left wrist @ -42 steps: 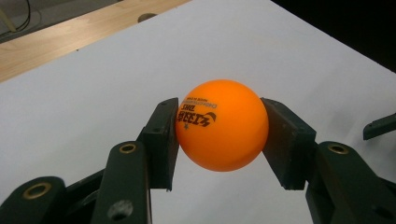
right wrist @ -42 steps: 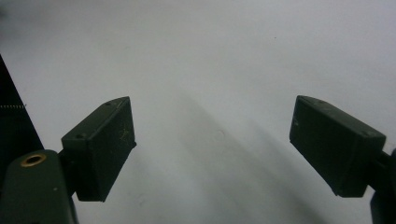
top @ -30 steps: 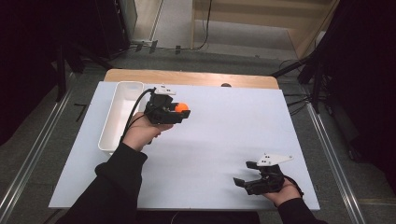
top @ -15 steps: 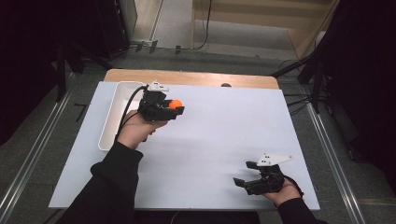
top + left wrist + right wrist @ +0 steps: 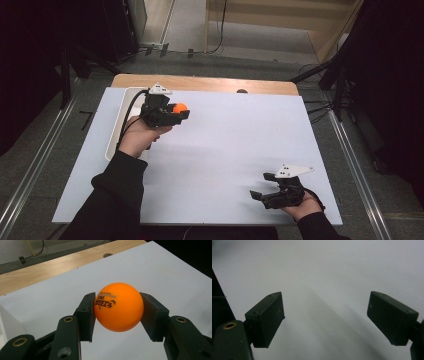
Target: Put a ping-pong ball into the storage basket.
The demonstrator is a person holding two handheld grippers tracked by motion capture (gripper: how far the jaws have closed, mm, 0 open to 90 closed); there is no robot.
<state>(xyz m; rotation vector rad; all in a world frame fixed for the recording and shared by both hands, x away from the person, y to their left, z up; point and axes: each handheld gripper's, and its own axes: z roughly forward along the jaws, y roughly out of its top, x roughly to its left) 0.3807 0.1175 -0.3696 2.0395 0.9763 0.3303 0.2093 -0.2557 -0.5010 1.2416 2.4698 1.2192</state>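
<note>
Left gripper (image 5: 176, 113) has drifted left over the tray (image 5: 116, 131), clenching orange ball (image 5: 118, 310)

orange ping-pong ball (image 5: 118, 307) w/ black printed logo, clamped betw left gripper (image 5: 120, 312) pads, held above white table, near white tray (image 5: 116, 131)

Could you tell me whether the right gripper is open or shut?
Open: the right gripper has its jaws wide apart, with nothing between them.

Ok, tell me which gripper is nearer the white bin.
Left. The left gripper, shut on the orange ball, hangs by the white bin. The right gripper sits open at the table's opposite near corner.
</note>
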